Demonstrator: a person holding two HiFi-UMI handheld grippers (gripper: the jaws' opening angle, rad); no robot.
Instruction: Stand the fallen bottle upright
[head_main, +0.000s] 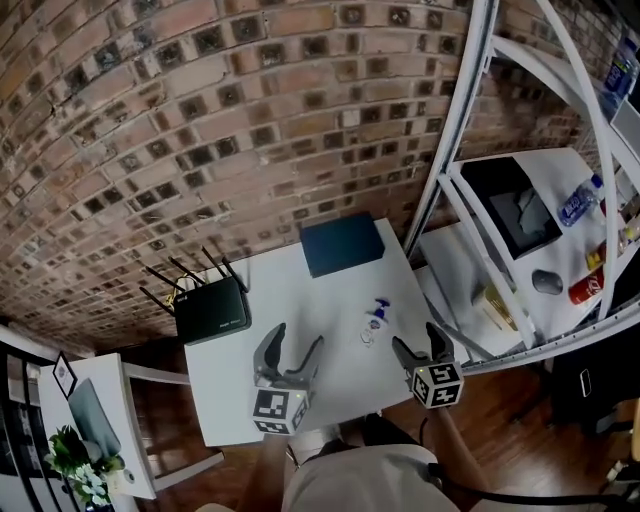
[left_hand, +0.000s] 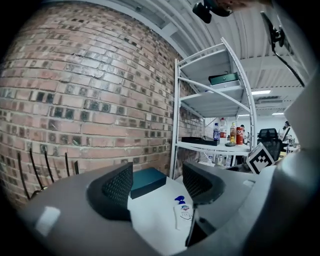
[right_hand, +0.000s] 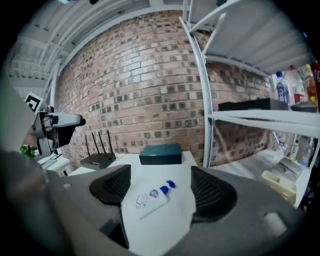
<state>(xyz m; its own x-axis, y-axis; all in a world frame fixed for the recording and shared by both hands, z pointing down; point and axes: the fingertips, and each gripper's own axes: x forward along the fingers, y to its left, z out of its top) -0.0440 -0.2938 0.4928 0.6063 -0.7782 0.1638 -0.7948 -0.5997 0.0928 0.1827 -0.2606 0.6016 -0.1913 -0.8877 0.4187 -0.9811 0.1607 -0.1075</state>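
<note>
The bottle (head_main: 374, 322) lies flat on the white table (head_main: 290, 300). Its blue pump cap points away from the person toward the dark box (head_main: 342, 243), and its base points back toward the grippers. The long axis therefore runs roughly fore and aft, tilted a little, cap further to the right in the right gripper view.

Both grippers hover short of the bottle's base end, jaws spread wide with nothing between them but bare tabletop. The right gripper (head_main: 417, 345) is the nearer one: in its own view the bottle (right_hand: 152, 195) sits almost centred in the gap between the jaws, just ahead. The left gripper (head_main: 293, 345) stands off to the bottle's left, and in its view the bottle (left_hand: 183, 212) shows low and to the right, its base end cut off by the jaw there.

I judge the right gripper better placed to close across the body and swing the cap up — a grip along the axis would slip.

The label print is too small to read, and how full the bottle is cannot be told.
</note>
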